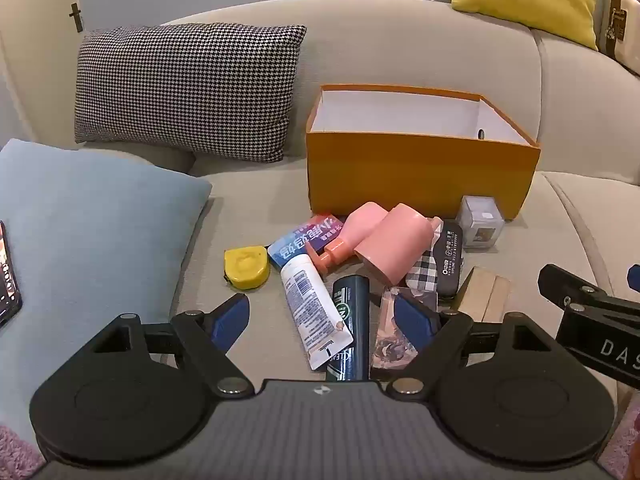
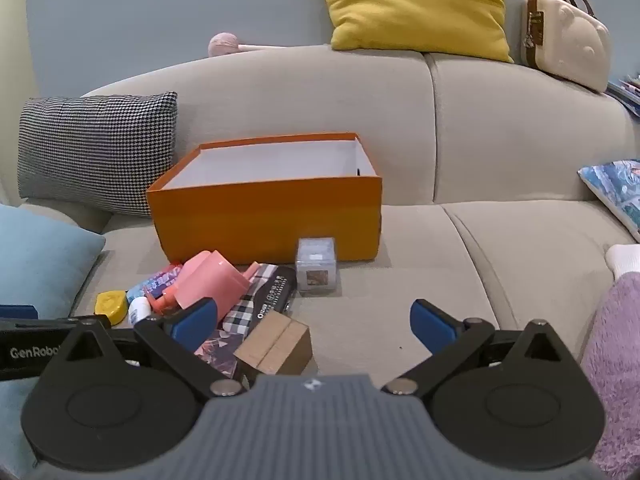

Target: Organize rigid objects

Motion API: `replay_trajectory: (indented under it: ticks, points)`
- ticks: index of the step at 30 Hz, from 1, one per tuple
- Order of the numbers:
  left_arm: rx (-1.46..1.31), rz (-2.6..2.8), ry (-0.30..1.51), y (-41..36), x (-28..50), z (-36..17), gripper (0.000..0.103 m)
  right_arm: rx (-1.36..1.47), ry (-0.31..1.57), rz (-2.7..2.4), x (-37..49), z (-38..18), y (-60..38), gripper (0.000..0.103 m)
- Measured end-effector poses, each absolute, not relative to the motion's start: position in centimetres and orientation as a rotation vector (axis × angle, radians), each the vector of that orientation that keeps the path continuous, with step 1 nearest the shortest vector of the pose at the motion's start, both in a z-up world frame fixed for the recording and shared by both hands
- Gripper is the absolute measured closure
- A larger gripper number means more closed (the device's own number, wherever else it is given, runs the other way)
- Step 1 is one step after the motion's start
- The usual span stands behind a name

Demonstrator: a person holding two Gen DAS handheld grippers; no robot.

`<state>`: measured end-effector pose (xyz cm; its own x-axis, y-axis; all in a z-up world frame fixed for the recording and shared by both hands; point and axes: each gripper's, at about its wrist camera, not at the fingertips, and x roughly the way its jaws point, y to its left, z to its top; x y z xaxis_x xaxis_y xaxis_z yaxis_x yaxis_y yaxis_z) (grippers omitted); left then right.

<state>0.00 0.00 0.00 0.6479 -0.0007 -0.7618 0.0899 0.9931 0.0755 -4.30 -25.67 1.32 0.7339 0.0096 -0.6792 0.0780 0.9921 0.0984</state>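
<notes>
An empty orange box (image 1: pixel 416 172) (image 2: pixel 268 216) stands on the sofa seat. In front of it lies a pile: a yellow tape measure (image 1: pixel 245 267), a blue carton (image 1: pixel 306 240), a white tube (image 1: pixel 314 316), a dark bottle (image 1: pixel 352 328), a pink pump bottle (image 1: pixel 360 228), a pink cup (image 1: pixel 394 248) (image 2: pixel 212 280), a black case (image 1: pixel 450 260), a clear cube (image 1: pixel 480 220) (image 2: pixel 318 266) and a wooden block (image 1: pixel 484 294) (image 2: pixel 276 344). My left gripper (image 1: pixel 320 320) is open over the tube and bottle. My right gripper (image 2: pixel 314 320) is open above the wooden block.
A houndstooth cushion (image 1: pixel 188 88) leans at the back left and a light blue cushion (image 1: pixel 80 232) lies at the left. A yellow cushion (image 2: pixel 416 4) and a cream case (image 2: pixel 564 40) sit on the sofa back. A purple fleece sleeve (image 2: pixel 616 360) is at the right.
</notes>
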Motion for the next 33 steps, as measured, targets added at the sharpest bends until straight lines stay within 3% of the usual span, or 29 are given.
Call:
replay_trajectory:
  ticks: [13, 33]
  points:
    - [0.053, -0.085, 0.889, 0.2, 0.8, 0.7, 0.015, 0.131, 0.762, -0.048, -4.3, 0.6, -26.4, 0.001]
    - [0.040, -0.097, 0.873, 0.1, 0.0, 0.1, 0.015, 0.121, 0.799, -0.069, -3.9, 0.2, -26.2, 0.001]
